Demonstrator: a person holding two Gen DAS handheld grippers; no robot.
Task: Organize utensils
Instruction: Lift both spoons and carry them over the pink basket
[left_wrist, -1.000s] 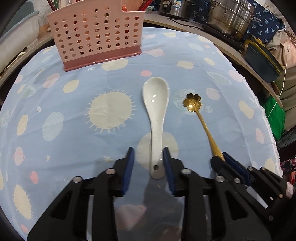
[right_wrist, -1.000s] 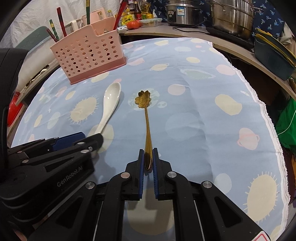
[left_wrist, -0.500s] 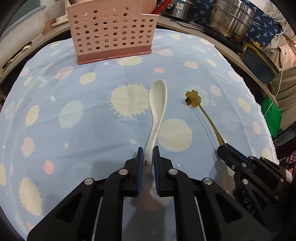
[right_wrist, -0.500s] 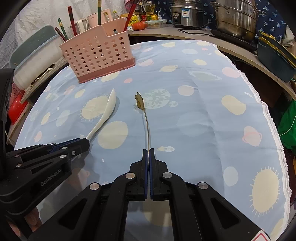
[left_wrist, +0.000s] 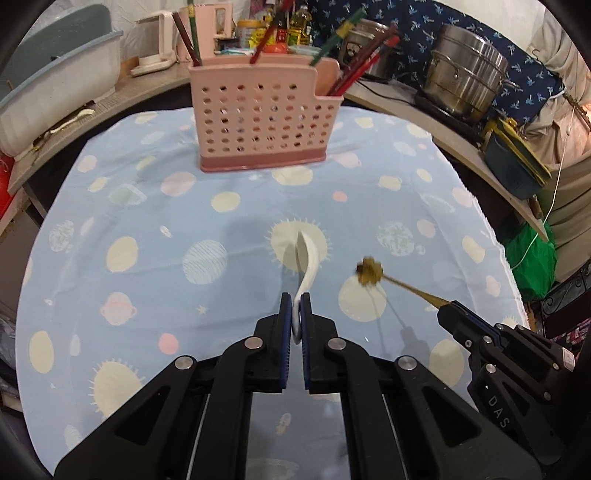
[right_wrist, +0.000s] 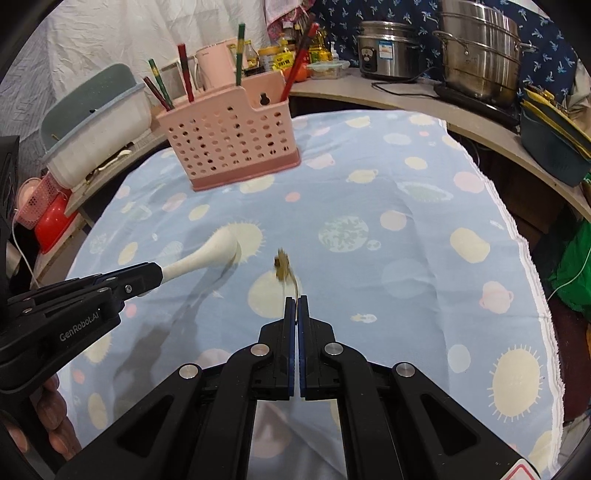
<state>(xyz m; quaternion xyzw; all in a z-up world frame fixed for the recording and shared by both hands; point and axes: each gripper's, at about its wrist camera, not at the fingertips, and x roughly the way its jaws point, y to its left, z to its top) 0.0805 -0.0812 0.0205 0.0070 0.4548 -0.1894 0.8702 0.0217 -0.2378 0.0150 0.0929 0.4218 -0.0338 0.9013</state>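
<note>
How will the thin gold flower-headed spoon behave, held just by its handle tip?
The thin gold flower-headed spoon is probably light and stiff, yet its blurred head hints at wobble. The right gripper pinches only the handle end, so it may pivot or slip. Metal, so unlikely to be fragile.

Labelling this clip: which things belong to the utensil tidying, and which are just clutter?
Job:
white spoon, in left claw
gold spoon, in right claw
pink caddy

Clutter:
steel pot
rice cooker
white tub
</note>
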